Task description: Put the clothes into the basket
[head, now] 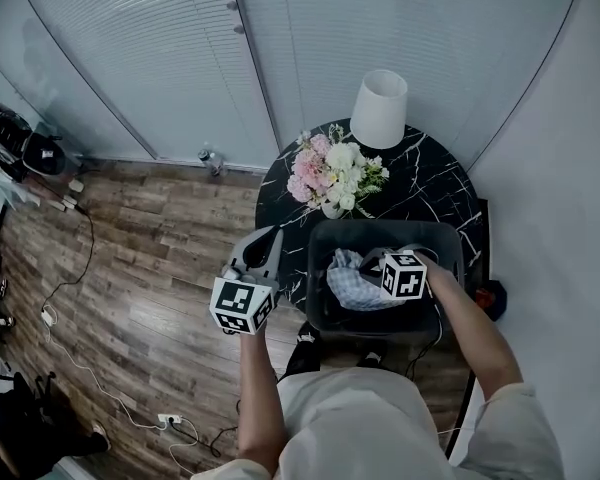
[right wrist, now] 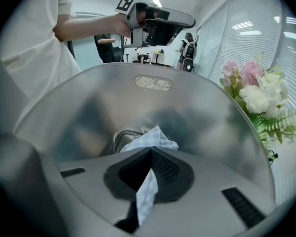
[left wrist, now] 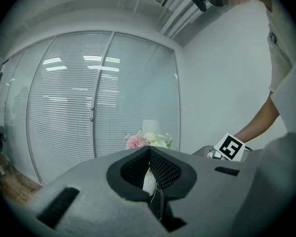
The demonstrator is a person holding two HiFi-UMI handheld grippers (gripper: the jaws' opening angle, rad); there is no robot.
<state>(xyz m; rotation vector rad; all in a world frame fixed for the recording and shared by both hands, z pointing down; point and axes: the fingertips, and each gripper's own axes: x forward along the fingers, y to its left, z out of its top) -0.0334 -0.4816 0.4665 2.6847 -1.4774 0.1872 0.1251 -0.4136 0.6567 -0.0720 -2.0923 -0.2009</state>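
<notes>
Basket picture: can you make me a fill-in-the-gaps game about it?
1. The right gripper is shut on a checked ____.
2. The basket stands on a black ____.
3. Beside the basket are pink and white ____.
Missing words: cloth, table, flowers.

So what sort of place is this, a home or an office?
Probably an office: glass partition walls with blinds, cables trailing across the wood floor, and a person with a backpack in the background.
</notes>
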